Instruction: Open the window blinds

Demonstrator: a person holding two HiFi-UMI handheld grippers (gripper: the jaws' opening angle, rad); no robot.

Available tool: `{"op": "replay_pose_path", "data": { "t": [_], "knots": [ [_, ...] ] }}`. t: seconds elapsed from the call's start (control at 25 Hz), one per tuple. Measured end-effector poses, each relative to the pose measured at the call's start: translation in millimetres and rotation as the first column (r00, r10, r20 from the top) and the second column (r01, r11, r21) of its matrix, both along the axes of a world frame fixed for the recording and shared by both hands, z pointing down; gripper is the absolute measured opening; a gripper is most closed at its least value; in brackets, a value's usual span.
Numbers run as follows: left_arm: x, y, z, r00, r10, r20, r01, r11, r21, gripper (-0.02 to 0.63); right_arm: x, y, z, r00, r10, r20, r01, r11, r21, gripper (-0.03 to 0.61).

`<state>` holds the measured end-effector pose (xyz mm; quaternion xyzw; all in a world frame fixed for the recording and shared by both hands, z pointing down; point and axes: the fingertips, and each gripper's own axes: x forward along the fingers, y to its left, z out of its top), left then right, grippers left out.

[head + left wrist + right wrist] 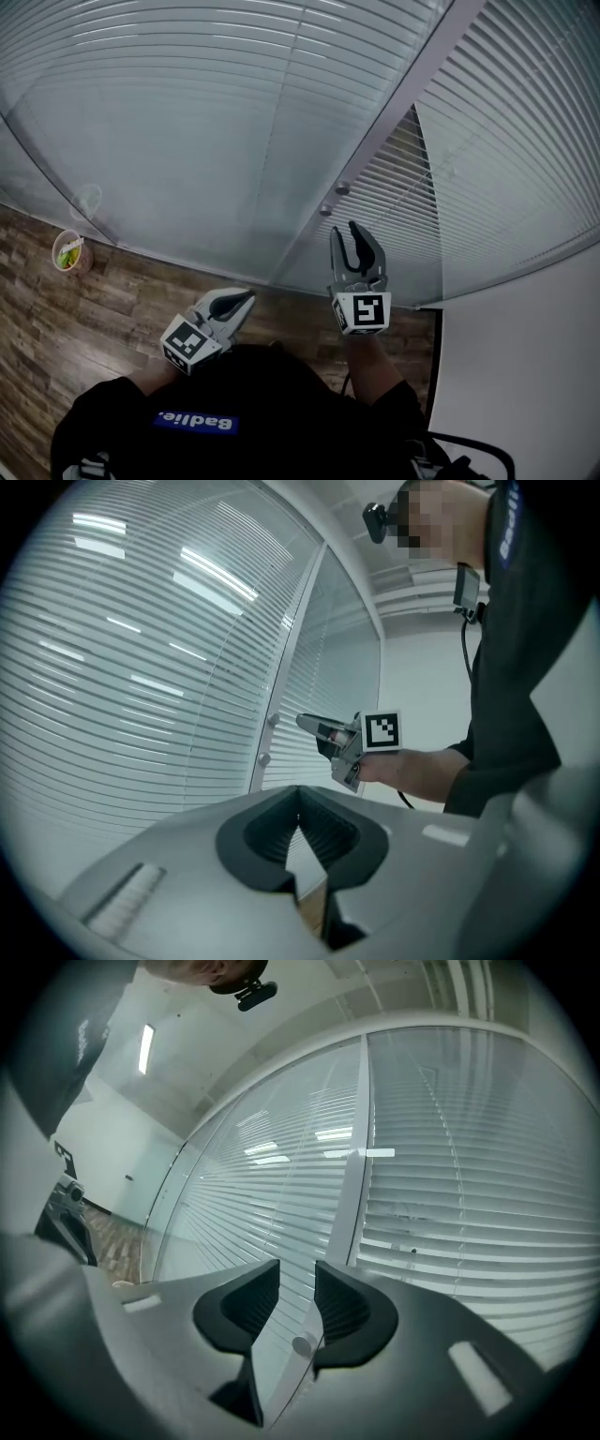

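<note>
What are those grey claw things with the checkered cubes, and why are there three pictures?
They are tools that a person holds, one in each hand. The left hand-held gripper has its jaws together and holds nothing. The right hand-held gripper has its jaws apart and points at a small round knob on the frame between the window blinds. It grips nothing yet. One picture comes from a camera on the person's head, looking down. The other two come from cameras that ride on the grippers. On the wooden floor stands a small cup.
</note>
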<state>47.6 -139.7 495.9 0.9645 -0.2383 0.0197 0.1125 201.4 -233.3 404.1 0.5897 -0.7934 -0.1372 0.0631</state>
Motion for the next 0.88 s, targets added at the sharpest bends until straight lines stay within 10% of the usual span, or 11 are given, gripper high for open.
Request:
{"op": "replay_pose_path", "data": {
  "t": [0.48, 0.88],
  "knots": [
    [1, -6, 2, 1.000, -0.018, 0.014, 0.018, 1.000, 0.003, 0.000, -3, -35, 8, 0.976, 0.055, -0.212, -0.058, 0.998, -0.006, 0.081],
    [-2, -9, 4, 1.000, -0.018, 0.016, 0.018, 1.000, -0.001, 0.000, -1, -52, 7, 0.870, 0.124, -0.478, -0.120, 0.992, 0.039, 0.081]
  ]
}}
